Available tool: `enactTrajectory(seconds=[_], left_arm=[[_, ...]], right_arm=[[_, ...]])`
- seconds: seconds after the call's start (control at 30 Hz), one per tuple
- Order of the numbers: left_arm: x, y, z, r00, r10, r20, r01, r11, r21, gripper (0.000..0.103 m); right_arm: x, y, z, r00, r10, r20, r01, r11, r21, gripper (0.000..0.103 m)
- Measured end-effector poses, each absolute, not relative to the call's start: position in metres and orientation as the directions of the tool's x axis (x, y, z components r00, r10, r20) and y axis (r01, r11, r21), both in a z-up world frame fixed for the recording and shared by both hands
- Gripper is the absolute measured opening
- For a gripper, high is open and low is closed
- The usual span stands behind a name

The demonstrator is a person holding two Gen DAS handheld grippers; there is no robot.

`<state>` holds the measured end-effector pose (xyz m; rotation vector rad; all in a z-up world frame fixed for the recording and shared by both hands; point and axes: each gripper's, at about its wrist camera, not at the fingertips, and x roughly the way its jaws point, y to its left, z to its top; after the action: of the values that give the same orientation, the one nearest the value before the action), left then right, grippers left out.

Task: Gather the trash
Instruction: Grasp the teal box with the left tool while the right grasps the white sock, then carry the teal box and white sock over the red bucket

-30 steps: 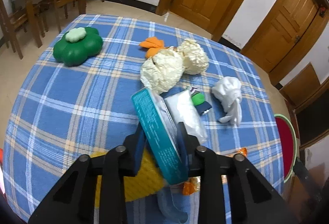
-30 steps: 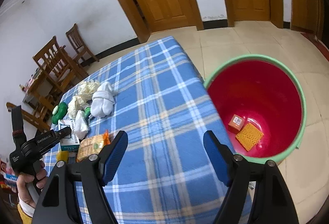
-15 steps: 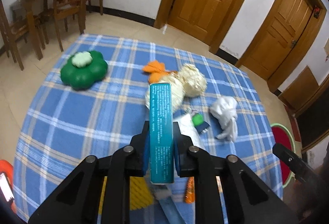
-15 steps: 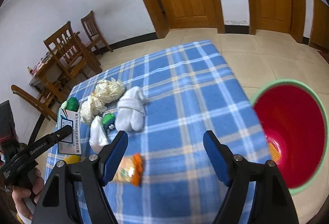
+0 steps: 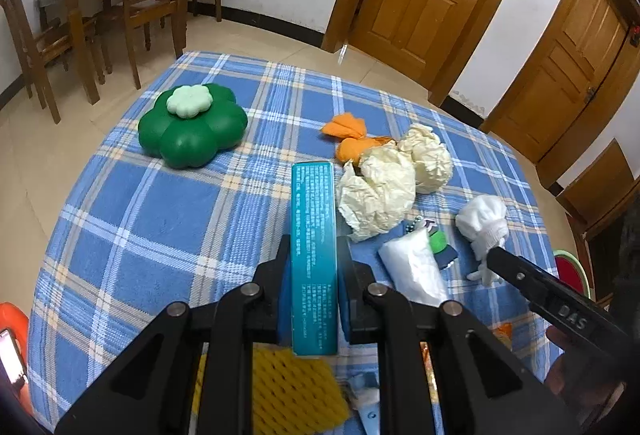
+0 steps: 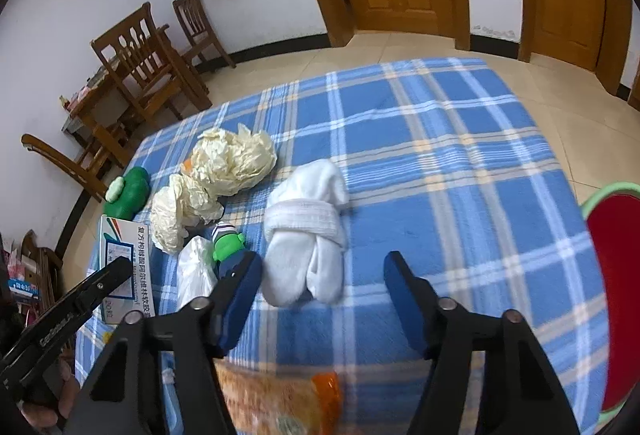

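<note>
While your left gripper (image 5: 314,299) is clamping the teal box (image 5: 313,235) upright above the checked table (image 5: 132,235), your right gripper (image 6: 322,299) is hanging over the white rolled socks (image 6: 308,231), its jaws just narrowing with nothing between them yet. You are wanting to drop lower, straddle the banded middle of the bundle and close firmly there. Farther off, at the table's edge, the red bin (image 6: 616,275) is waiting; carry both across without loosening either grip.

Even indoor light, fisheye-warped edges
</note>
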<state>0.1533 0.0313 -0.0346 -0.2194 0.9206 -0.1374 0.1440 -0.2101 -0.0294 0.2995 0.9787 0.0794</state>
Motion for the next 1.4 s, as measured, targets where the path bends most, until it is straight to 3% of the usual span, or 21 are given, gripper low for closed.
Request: enactTrajectory(seconds=[0.37,1.4], left_arm=[[0.154,0.029,-0.037,0.598,-0.217,-0.772,0.033,0.969,-0.246,0.019],[0.108,-0.026,0.016,0.609,-0.340,-0.716,0.208,0.940,-0.270,0.019]], right_arm=[[0.146,-0.199,-0.034,0.558,0.232,-0.797,0.011,0.958,0.287,0.019],[0.046,-0.277,0.012,0.679,0.153,-0.718,0.172,0.917,0.359,0.017]])
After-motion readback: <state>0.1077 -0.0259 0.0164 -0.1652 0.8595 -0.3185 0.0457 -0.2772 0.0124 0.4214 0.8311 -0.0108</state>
